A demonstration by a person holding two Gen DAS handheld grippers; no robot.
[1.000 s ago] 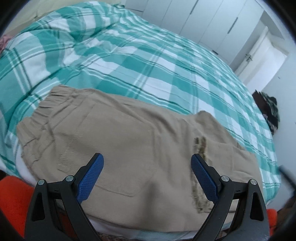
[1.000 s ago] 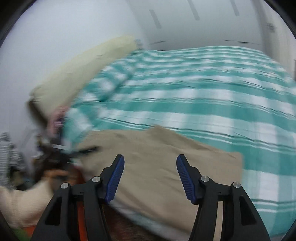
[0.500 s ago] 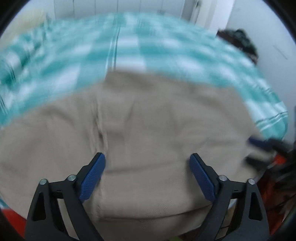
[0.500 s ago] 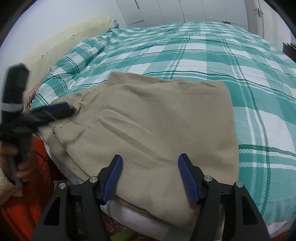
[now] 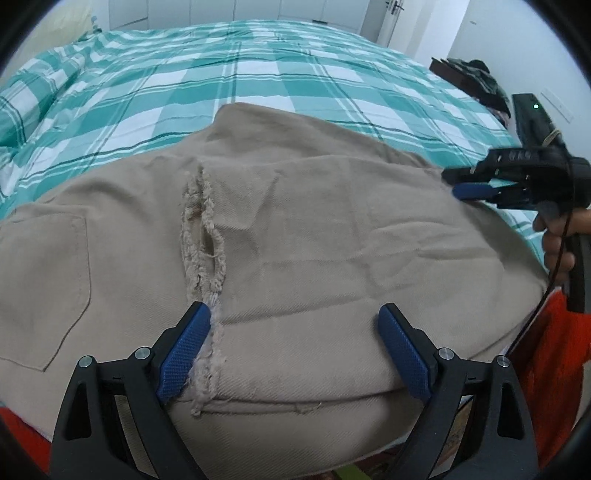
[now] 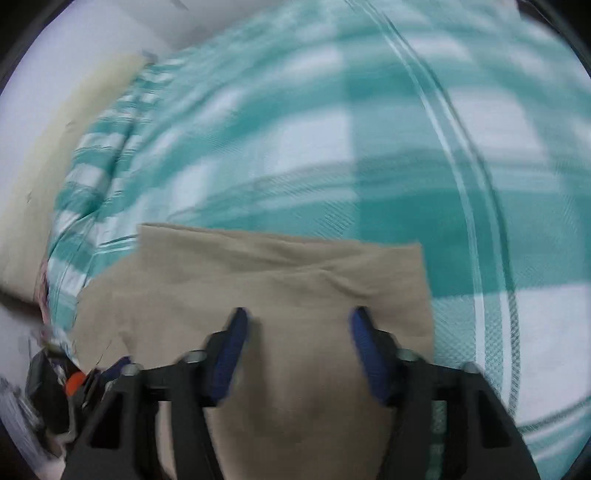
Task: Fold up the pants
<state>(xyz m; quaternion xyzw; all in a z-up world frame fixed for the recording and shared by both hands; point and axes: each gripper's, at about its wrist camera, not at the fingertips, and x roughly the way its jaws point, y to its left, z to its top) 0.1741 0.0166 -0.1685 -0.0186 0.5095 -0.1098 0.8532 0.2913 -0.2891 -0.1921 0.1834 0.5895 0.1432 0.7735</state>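
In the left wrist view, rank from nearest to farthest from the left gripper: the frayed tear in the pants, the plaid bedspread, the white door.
From the left gripper:
1. Frayed tear in the pants, starting by its left fingertip.
2. Plaid bedspread, beyond the pants.
3. White door, far wall, upper right.

Black left tool [image 5: 293, 347] frame, blue textured pads, silver screws.

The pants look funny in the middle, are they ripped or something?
Yes. The tan pants on the checked bedspread have a long frayed tear running down the cloth, with loose threads along both edges and a gap that opens partway. It ends near the left gripper, whose jaws are open.
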